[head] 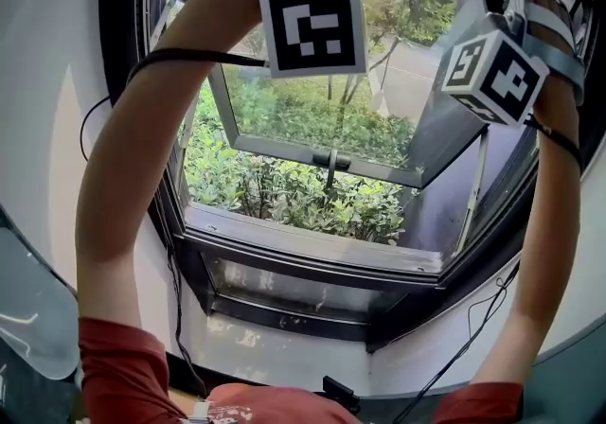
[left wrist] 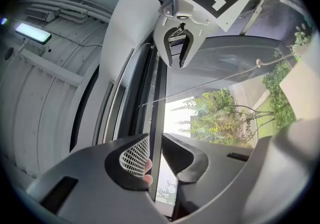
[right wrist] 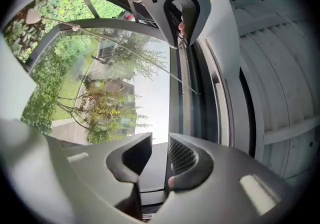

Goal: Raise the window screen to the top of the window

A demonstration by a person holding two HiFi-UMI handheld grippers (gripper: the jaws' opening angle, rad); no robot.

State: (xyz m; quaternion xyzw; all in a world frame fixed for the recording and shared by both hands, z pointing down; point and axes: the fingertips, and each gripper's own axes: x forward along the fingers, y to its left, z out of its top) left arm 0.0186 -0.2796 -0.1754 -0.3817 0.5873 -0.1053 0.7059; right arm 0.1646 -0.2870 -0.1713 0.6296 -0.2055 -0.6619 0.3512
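In the head view both arms reach up in front of the window (head: 312, 252); only the marker cubes of the left gripper (head: 312, 26) and the right gripper (head: 494, 67) show, the jaws are cut off at the top. No screen mesh covers the opening. In the left gripper view a slim dark bar (left wrist: 160, 93) of the frame's top runs through the narrow gap of my left gripper (left wrist: 155, 137); its pads do not visibly press on it. My right gripper (right wrist: 160, 137) stands wider apart over the same bar (right wrist: 173, 83). Each gripper sees the other, the right gripper (left wrist: 179, 55) and the left gripper (right wrist: 182, 25).
The glass sash (head: 322, 129) is swung outward with its handle (head: 331, 162) at the lower edge; green bushes (head: 294, 190) lie below. A white curved wall (left wrist: 125, 28) surrounds the frame, and cables (head: 175, 252) hang down the left side.
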